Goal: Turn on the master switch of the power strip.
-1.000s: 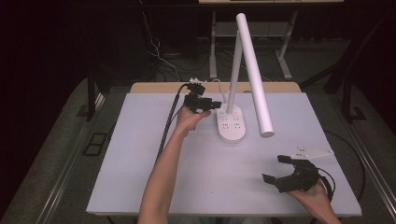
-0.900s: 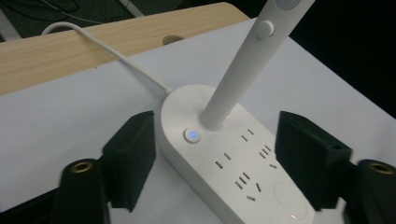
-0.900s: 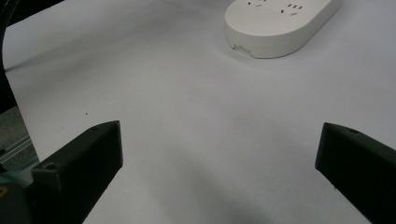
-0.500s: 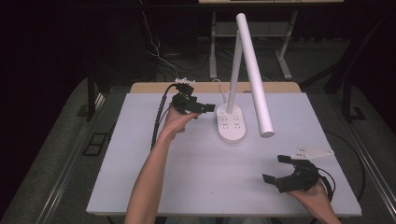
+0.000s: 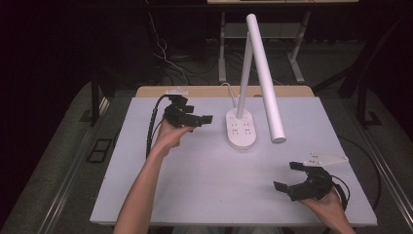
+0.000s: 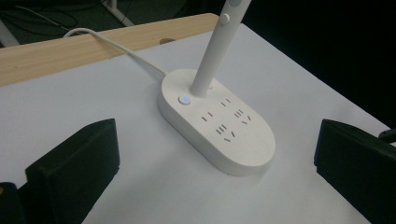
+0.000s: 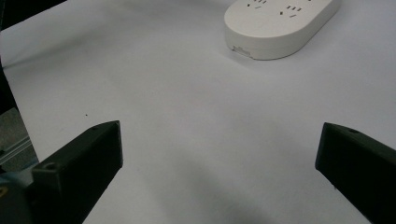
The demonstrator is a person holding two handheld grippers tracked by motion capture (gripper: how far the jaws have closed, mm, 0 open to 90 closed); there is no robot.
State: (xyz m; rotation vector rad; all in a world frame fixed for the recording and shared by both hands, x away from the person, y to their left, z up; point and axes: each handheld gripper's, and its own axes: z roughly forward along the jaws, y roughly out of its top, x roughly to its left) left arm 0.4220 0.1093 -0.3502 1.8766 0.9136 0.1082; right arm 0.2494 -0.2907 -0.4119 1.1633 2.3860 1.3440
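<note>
Left gripper [image 5: 204, 118]: drawn back to the left of the desk lamp's base [image 5: 242, 129], well clear of it; a second before, it sat close against the base's left side. Its jaws had just been opening and stood wide, with nothing between them.
Lamp base: white oval with sockets on top, standing on the white table [image 5: 204, 195] toward the far edge, its cord [image 6: 107, 39] running off over the wooden strip behind.
Power button [image 6: 185, 100]: glowed blue beside the stem [image 6: 210, 60] in the left gripper view, just ahead of the parted jaws.
Meaning for the work: the press on the button looked finished and the hand appeared to be retreating; the lamp head [image 5: 265, 78] showed no clear sign of being lit.
Right gripper [image 5: 297, 178]: resting at the near right of the table, unmoved from a second before, jaws wide and holding nothing.
Containers: none on the table.
</note>
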